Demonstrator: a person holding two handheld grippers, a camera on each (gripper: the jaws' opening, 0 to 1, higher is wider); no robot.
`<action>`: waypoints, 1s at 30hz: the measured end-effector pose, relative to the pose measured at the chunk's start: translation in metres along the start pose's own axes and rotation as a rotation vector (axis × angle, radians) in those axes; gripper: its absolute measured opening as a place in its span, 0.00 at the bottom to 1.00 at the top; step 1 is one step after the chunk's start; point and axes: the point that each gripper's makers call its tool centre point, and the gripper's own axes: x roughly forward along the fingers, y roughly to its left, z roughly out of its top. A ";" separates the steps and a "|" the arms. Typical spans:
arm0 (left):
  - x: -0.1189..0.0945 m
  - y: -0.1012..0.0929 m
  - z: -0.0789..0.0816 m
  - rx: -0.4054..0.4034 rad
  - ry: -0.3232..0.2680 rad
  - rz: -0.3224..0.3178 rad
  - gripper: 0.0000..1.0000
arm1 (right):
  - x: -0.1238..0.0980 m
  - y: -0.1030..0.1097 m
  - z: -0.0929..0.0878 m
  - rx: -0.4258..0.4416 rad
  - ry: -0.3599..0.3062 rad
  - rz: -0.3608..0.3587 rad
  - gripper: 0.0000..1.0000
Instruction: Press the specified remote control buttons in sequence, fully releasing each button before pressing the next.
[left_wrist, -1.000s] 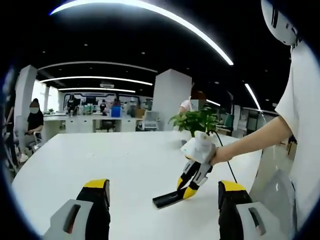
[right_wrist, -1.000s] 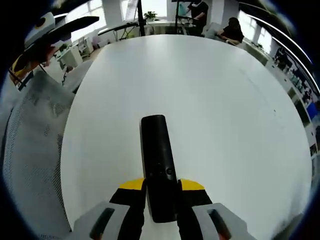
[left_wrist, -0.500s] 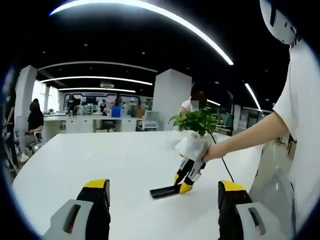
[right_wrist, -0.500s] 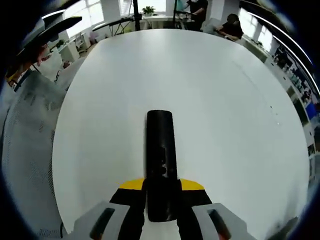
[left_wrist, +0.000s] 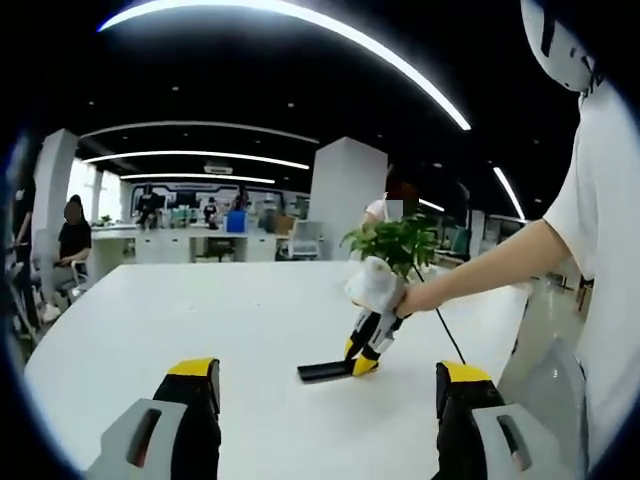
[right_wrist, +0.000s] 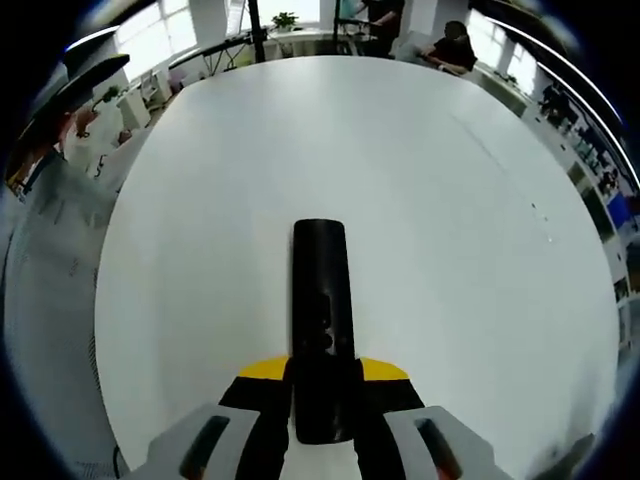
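Observation:
A slim black remote control (right_wrist: 322, 310) points away from me in the right gripper view, its near end clamped between the yellow-tipped jaws of my right gripper (right_wrist: 323, 372). In the left gripper view the same remote (left_wrist: 325, 371) lies low over the white table (left_wrist: 250, 330), with the right gripper (left_wrist: 362, 361) shut on its right end and a person's hand behind it. My left gripper (left_wrist: 328, 388) stands open nearer the table's front edge, jaws wide apart, nothing between them.
A potted green plant (left_wrist: 395, 243) stands at the table's far right, with a thin cable (left_wrist: 447, 335) running past it. A person in a white shirt (left_wrist: 605, 230) stands at the right. Other people sit at desks far behind. A mesh chair (right_wrist: 50, 270) stands beside the table.
The right gripper has carried the remote farther from the left gripper and lower toward the table, and levelled it. The left gripper has stayed still and open.

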 end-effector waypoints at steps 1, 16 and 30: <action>0.000 0.000 0.000 0.000 0.001 0.001 0.93 | 0.000 -0.002 0.000 0.003 0.000 -0.003 0.21; 0.003 -0.001 -0.005 -0.007 0.018 -0.004 0.92 | -0.011 -0.009 0.001 0.294 -0.198 -0.149 0.56; 0.010 -0.003 -0.005 -0.009 0.023 -0.018 0.92 | -0.066 0.003 0.015 0.485 -0.526 -0.288 0.85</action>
